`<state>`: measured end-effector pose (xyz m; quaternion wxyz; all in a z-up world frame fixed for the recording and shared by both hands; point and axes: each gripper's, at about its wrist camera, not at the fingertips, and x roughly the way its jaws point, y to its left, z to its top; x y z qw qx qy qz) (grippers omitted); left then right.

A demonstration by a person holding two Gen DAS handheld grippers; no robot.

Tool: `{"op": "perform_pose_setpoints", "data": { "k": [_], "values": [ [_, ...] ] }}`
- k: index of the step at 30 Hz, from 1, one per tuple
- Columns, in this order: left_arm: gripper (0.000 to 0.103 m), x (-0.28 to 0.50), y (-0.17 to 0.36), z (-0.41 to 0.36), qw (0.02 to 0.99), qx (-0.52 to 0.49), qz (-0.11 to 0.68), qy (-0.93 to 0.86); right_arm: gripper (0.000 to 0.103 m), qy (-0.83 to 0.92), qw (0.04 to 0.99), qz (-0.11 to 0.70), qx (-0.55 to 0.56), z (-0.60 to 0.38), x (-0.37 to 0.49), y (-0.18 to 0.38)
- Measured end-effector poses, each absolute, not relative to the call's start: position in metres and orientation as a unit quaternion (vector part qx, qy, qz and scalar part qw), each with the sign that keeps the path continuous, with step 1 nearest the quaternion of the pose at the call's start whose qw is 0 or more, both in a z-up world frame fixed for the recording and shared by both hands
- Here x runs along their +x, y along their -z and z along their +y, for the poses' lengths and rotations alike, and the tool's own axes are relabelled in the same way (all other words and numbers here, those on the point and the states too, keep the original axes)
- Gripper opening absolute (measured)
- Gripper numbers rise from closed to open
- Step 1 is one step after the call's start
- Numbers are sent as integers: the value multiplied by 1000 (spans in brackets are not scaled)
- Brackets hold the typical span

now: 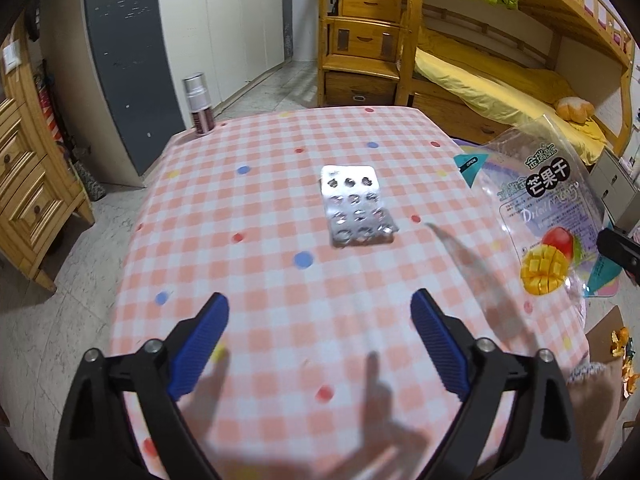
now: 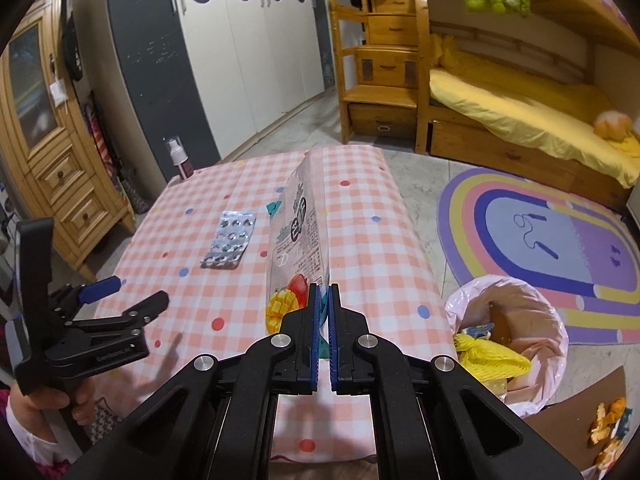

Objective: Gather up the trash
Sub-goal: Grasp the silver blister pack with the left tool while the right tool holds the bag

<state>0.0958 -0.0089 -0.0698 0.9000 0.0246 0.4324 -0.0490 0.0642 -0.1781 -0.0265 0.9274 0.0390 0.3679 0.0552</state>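
A silver blister pack lies flat on the pink checked tablecloth; it also shows in the right wrist view. My left gripper is open and empty, above the cloth short of the pack, and shows in the right wrist view. My right gripper is shut on a clear dried-mango bag, held up edge-on above the table; the bag also shows at the right in the left wrist view.
A bin with a pink liner stands on the floor right of the table, holding yellow trash. Orange peels lie on brown cardboard. A spray bottle stands at the table's far left corner. A bunk bed is behind.
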Motion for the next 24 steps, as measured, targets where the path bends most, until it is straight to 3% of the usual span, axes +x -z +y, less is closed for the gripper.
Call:
{"op": "perform_pose_setpoints", "data": {
  "k": [8, 14, 18, 21, 24],
  "values": [
    [95, 142, 87, -38, 893, 28, 446, 52, 4, -46, 923, 377, 65, -198, 77, 38],
    [77, 167, 104, -49, 883, 20, 465, 53, 4, -41, 920, 381, 80, -209, 78, 43],
    [72, 172, 108, -50, 886, 19, 462, 48, 4, -39, 919, 382, 87, -213, 79, 44],
    [55, 170, 107, -53, 889, 38, 455, 47, 4, -38, 919, 382, 90, -215, 77, 44],
    [55, 166, 105, -48, 887, 27, 457, 62, 4, -38, 920, 380, 92, -217, 75, 43]
  ]
}}
